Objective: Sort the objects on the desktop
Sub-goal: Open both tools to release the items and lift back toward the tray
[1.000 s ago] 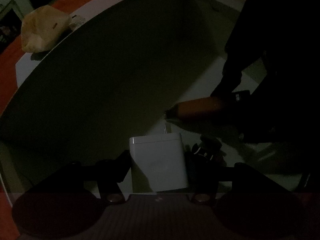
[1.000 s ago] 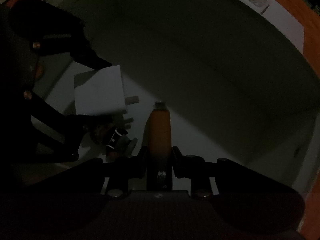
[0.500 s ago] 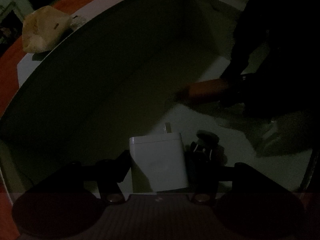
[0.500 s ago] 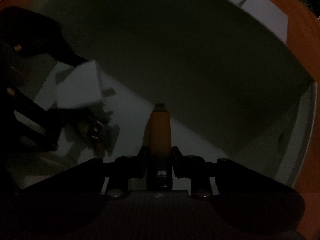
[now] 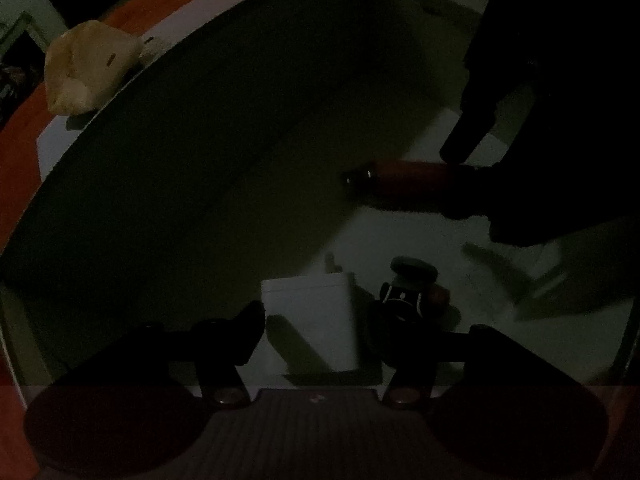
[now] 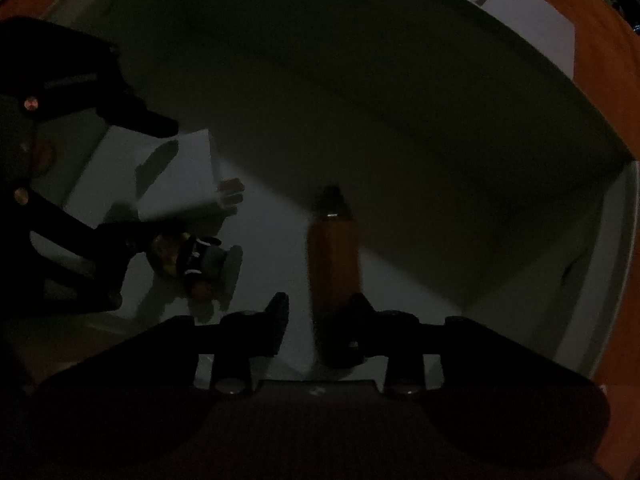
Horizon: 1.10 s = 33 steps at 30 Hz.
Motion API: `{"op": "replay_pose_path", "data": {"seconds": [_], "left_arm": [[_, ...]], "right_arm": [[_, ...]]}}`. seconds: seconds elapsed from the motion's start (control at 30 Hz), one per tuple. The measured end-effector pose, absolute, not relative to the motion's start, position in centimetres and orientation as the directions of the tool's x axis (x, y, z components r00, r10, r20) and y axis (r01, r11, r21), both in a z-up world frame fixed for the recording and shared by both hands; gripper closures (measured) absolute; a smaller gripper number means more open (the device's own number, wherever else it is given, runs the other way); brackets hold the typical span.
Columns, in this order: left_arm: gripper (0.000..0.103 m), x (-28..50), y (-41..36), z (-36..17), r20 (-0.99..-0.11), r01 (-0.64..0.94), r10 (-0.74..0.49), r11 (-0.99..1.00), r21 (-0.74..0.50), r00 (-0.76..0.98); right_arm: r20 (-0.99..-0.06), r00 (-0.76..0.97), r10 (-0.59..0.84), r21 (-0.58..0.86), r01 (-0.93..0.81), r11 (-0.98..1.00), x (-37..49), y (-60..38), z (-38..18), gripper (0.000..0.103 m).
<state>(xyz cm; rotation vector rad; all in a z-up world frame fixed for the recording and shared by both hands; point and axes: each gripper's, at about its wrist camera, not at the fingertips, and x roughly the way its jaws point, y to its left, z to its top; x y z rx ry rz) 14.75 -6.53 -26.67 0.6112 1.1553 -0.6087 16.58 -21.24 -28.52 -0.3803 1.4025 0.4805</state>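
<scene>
Inside the pale bin (image 5: 400,12), the white plastic charger block (image 5: 310,320) and the orange cylindrical tube (image 6: 334,256) are lying released between the spread left gripper (image 5: 318,324) and right gripper (image 6: 318,312), so withdrawal is called for next.

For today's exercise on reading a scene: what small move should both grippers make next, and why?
Probably lift both out of the white bin. The left gripper stands open around the white charger, the right gripper open beside the orange tube; both items seem to rest on the bin's floor.
</scene>
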Motion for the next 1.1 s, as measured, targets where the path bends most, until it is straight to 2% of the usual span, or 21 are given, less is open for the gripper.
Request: {"op": "replay_pose_path", "data": {"seconds": [0.07,0.4,0.7,0.97,1.1], "left_arm": [[0.047,14.7,-6.5,-26.6,-0.950,0.713,-0.124,0.689,0.126,0.287],[0.047,15.3,-6.3,-25.0,-0.941,0.681,-0.128,0.721,0.129,0.313],[0.046,16.6,-6.0,-23.4,-0.945,0.579,-0.094,0.807,0.112,0.313],[0.044,18.3,-6.0,-20.6,-0.924,0.555,-0.150,0.829,0.076,0.351],[0.043,20.4,-5.6,-17.8,-0.895,0.512,-0.175,0.856,0.068,0.411]], "right_arm": [[-0.990,0.099,0.099,0.032,-0.529,0.848,16.4,-21.5,-28.5,0.060],[-0.986,0.100,0.131,0.066,-0.490,0.869,18.8,-17.9,-28.0,0.059],[-0.974,0.152,0.168,0.094,-0.405,0.909,20.9,-18.8,-24.3,0.058],[-0.953,0.206,0.221,0.151,-0.310,0.939,23.8,-21.0,-19.0,0.058],[-0.925,0.291,0.245,0.169,-0.263,0.950,26.2,-21.9,-15.9,0.057]]}}
